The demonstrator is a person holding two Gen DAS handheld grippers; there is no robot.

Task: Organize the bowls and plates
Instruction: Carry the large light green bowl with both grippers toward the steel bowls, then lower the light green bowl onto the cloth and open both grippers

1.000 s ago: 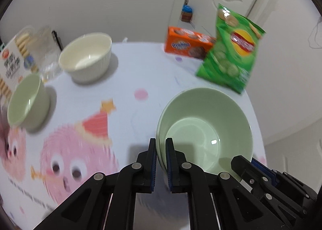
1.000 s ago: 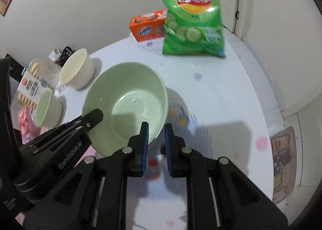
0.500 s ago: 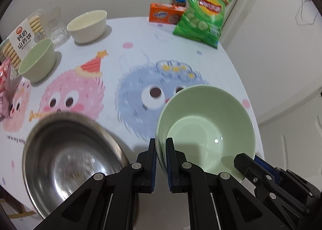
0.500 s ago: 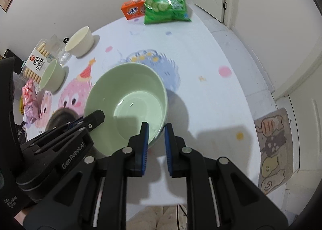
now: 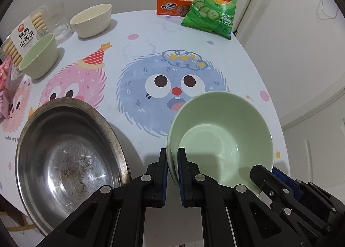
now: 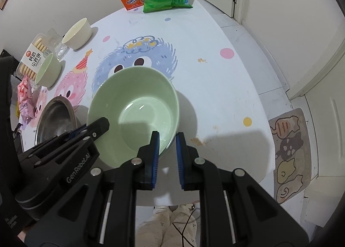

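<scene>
A large light-green bowl [image 5: 222,134] [image 6: 138,113] is at the near right part of the round table. My left gripper [image 5: 171,158] is shut on its near-left rim. My right gripper [image 6: 167,141] is shut on its near-right rim; it also shows in the left wrist view [image 5: 267,173]. A steel bowl [image 5: 66,156] [image 6: 55,119] sits to the left of the green bowl. A small green bowl [image 5: 39,56] [image 6: 48,70] and a cream bowl [image 5: 91,20] [image 6: 77,33] stand at the far left.
A green chip bag [image 5: 215,3] and an orange Ovaltine box [image 5: 172,5] stand at the far edge. A biscuit pack [image 5: 23,35], a glass [image 5: 60,22] and a pink packet [image 5: 5,87] are at the left. A floor mat [image 6: 291,149] lies right of the table.
Both grippers have carried the green bowl back toward the near edge and lower over the table. The steel bowl has come into view beside it.
</scene>
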